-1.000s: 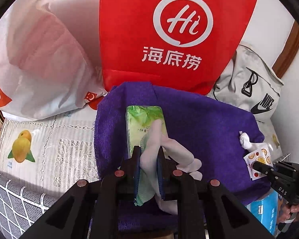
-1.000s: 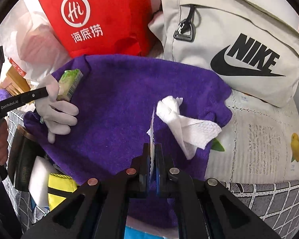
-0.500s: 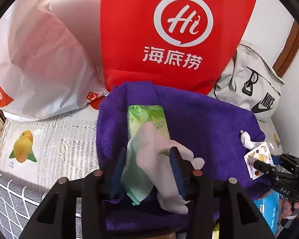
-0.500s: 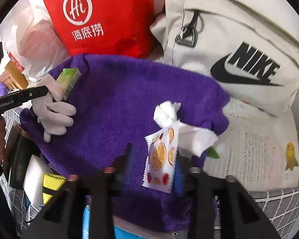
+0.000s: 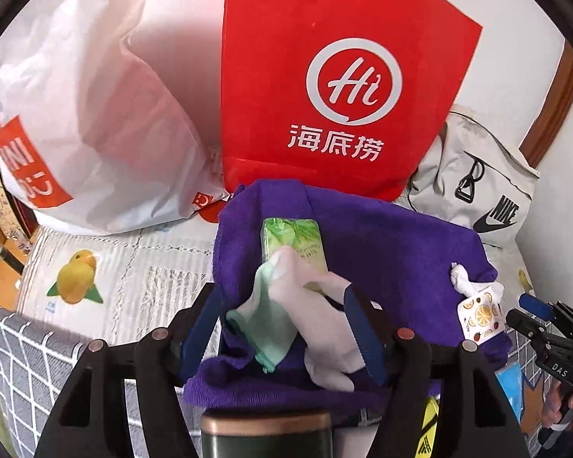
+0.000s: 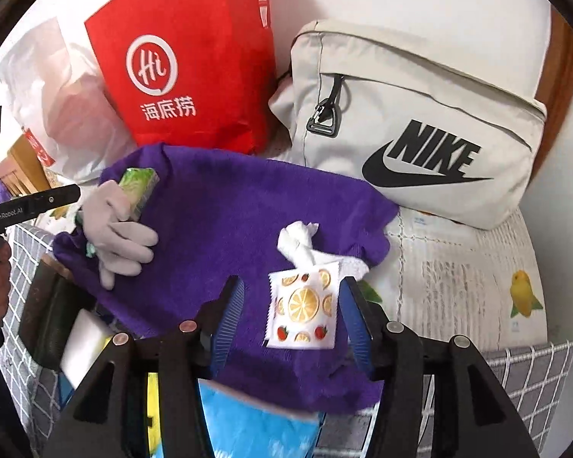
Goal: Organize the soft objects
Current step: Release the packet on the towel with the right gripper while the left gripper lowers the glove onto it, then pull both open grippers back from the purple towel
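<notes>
On the purple towel (image 5: 382, 244), a white glove (image 5: 317, 316) is seen between the opening jaws of the left gripper (image 5: 286, 328), unpressed, at 6 o'clock of the green tissue pack (image 5: 292, 238). A fruit-print packet (image 6: 303, 311) lies between the right gripper's (image 6: 292, 318) opening jaws, likewise unclamped.

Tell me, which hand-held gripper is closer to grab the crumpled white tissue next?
Probably the right hand-held gripper. The tissue lies just beyond its opening fingers, behind the fruit-print packet. The left hand-held gripper sits across the purple towel, over the glove.
</notes>
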The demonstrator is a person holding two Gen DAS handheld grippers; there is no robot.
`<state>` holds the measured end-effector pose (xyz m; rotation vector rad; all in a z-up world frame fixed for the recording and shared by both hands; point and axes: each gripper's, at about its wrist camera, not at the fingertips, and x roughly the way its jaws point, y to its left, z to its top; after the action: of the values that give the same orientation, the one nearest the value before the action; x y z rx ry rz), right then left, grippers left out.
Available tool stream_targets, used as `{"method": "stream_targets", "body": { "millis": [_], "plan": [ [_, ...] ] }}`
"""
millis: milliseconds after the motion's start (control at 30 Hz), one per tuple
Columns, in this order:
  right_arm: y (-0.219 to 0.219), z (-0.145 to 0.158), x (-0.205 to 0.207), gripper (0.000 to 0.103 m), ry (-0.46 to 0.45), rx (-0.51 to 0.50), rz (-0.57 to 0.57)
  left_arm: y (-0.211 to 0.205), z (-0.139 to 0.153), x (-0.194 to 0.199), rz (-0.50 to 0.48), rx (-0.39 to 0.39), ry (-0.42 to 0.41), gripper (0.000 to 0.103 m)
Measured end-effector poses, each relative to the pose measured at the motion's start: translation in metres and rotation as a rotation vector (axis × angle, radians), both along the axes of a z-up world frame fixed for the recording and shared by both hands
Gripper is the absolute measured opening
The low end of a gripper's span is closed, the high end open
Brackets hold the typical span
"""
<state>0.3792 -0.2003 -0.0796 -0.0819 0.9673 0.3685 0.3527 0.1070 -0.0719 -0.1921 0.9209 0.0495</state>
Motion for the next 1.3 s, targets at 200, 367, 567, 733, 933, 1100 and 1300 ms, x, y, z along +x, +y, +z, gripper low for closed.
{"method": "stream_targets", "body": {
  "millis": [200, 367, 567, 733, 933, 1100, 1300],
  "plan": [
    [-0.003, 0.012, -0.031, 0.052, -0.015, 0.024, 0.002, -0.012, 0.012, -0.030, -0.020, 0.009, -0.014, 0.065],
    [-0.002, 0.021, -0.061, 0.052, -0.020, 0.046, 0.010, -0.025, 0.018, -0.063, -0.051, 0.011, -0.019, 0.065],
    [-0.003, 0.025, -0.099, 0.052, -0.026, 0.063, 0.024, -0.047, 0.011, -0.104, -0.105, 0.006, 0.000, 0.065],
    [-0.005, 0.022, -0.121, 0.052, -0.026, 0.084, 0.030, -0.071, 0.000, -0.134, -0.159, -0.004, 0.015, 0.065],
    [-0.008, 0.019, -0.134, 0.052, -0.030, 0.088, 0.046, -0.093, -0.014, -0.136, -0.197, 0.041, 0.046, 0.065],
    [-0.020, 0.017, -0.137, 0.052, -0.028, 0.114, 0.038, -0.104, -0.022, -0.132, -0.219, 0.091, 0.065, 0.060],
    [-0.026, 0.007, -0.134, 0.052, -0.004, 0.133, 0.031, -0.118, -0.035, -0.122, -0.251, 0.173, 0.103, 0.059]
  ]
}}
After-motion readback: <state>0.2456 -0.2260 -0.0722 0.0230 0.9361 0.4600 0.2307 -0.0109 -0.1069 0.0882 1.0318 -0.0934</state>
